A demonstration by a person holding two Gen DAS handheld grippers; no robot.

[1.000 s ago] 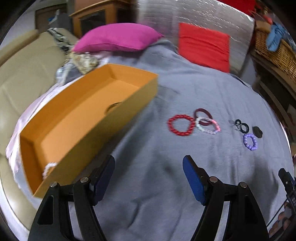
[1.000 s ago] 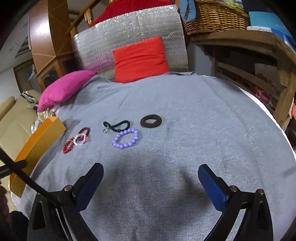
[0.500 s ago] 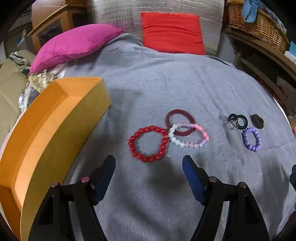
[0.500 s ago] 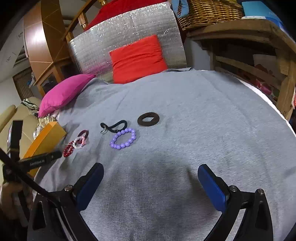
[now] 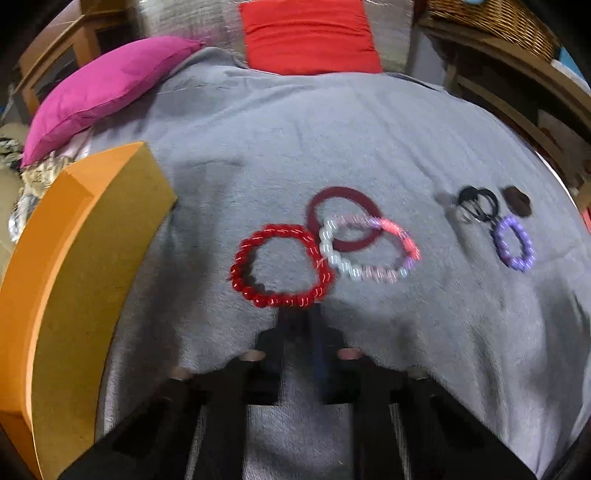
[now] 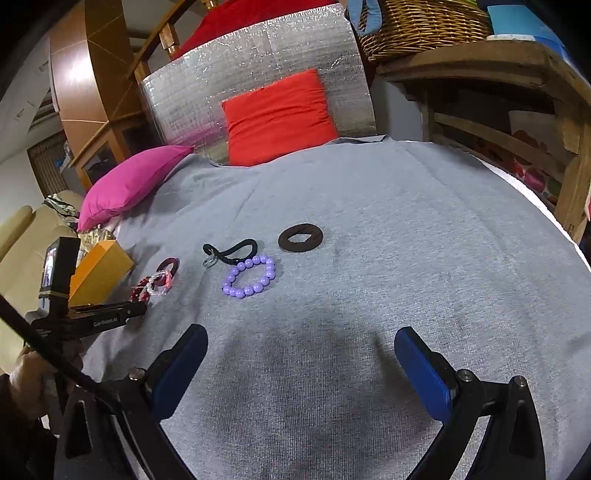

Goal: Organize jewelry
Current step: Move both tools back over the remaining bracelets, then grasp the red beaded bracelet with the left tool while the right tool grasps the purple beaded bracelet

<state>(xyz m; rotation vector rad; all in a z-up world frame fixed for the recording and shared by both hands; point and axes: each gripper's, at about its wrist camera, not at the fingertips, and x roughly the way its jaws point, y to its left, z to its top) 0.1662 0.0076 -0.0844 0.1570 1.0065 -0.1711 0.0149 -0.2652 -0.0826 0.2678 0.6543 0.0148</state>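
A red bead bracelet [image 5: 280, 230] lies on the grey blanket [image 5: 332, 129], touching a pastel bead bracelet [image 5: 369, 273] that overlaps a dark red ring [image 5: 347, 192]. My left gripper [image 5: 300, 314] is shut, its tips pinching the red bracelet's near rim; motion blur hides the contact. From the right wrist view the left gripper [image 6: 107, 314] points at that cluster. Farther right lie black hair ties [image 6: 236, 251], a purple bead bracelet [image 6: 240, 293] and a brown ring [image 6: 284, 240]. My right gripper [image 6: 299, 334] hangs open over bare blanket, nothing between its fingers.
An orange box [image 5: 74, 258] stands open at the left, close to the red bracelet. A pink pillow [image 5: 110, 85] and a red cushion [image 5: 310, 33] lie at the back. A wooden shelf [image 6: 498, 92] with a wicker basket [image 6: 417, 26] borders the right. A hand [image 6: 26, 376] holds the left gripper.
The left gripper swung right from over the orange box, dropped toward the red bracelet, and its fingers went from wide apart to shut. The right gripper stayed in place, open.
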